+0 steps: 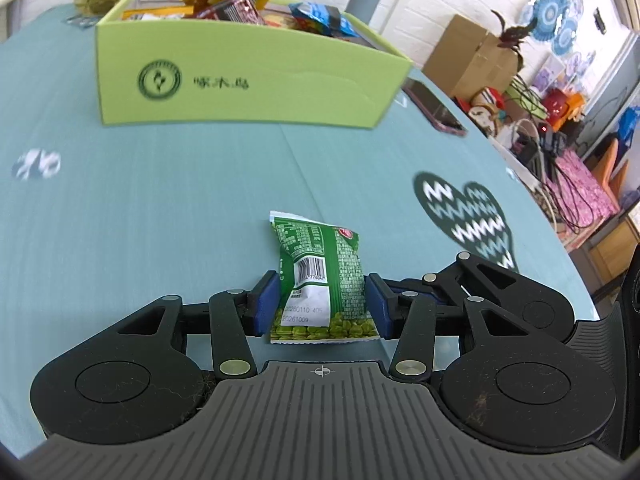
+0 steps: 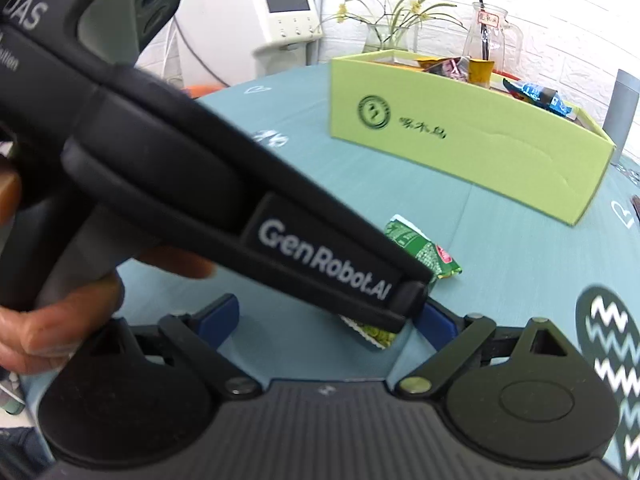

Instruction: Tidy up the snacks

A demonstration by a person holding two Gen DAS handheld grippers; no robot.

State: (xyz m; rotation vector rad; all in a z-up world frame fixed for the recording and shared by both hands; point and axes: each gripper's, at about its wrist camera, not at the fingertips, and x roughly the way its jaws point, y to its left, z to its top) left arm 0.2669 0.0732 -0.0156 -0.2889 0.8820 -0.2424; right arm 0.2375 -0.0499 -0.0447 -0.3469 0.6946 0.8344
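Pick step: left gripper (image 1: 322, 304) clamped on green pea snack packet (image 1: 320, 272) lying on teal tabletop (image 1: 160, 208). Right gripper (image 2: 326, 320) jaws apart, empty, just beside the packet. Next, I'd judge: lift and carry to lime-green cardboard box (image 1: 240, 80) at 11 o'clock, clearing its wall. Box already holds several snack packets (image 1: 236, 6), yellow, red, blue.
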